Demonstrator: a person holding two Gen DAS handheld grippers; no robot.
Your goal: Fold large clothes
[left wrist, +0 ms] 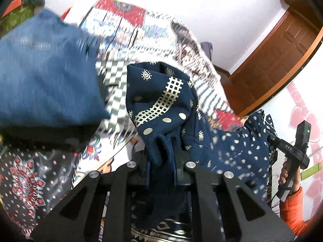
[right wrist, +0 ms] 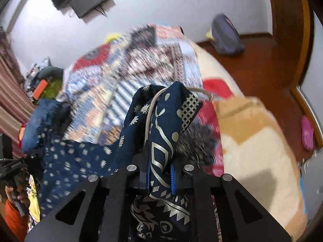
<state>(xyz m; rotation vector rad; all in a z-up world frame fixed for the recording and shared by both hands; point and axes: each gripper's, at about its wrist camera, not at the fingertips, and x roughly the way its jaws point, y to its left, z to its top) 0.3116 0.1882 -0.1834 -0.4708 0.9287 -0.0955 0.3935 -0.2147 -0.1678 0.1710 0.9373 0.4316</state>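
A large navy garment with white and gold print (left wrist: 161, 98) hangs between both grippers above the bed. My left gripper (left wrist: 161, 159) is shut on a bunched edge of it. My right gripper (right wrist: 160, 173) is shut on another bunched edge with a beige cord (right wrist: 149, 113) running through it. The cloth spans from one gripper to the other (right wrist: 76, 161). The right gripper's handle and the hand holding it show at the right of the left wrist view (left wrist: 292, 153).
A patchwork quilt (left wrist: 141, 32) covers the bed. A blue denim piece (left wrist: 44, 76) and a dark floral cloth (left wrist: 30, 173) lie at the left. A beige blanket (right wrist: 252, 151), a wooden floor (right wrist: 262, 64), a backpack (right wrist: 226, 36) and a door (left wrist: 278, 60) lie to the right.
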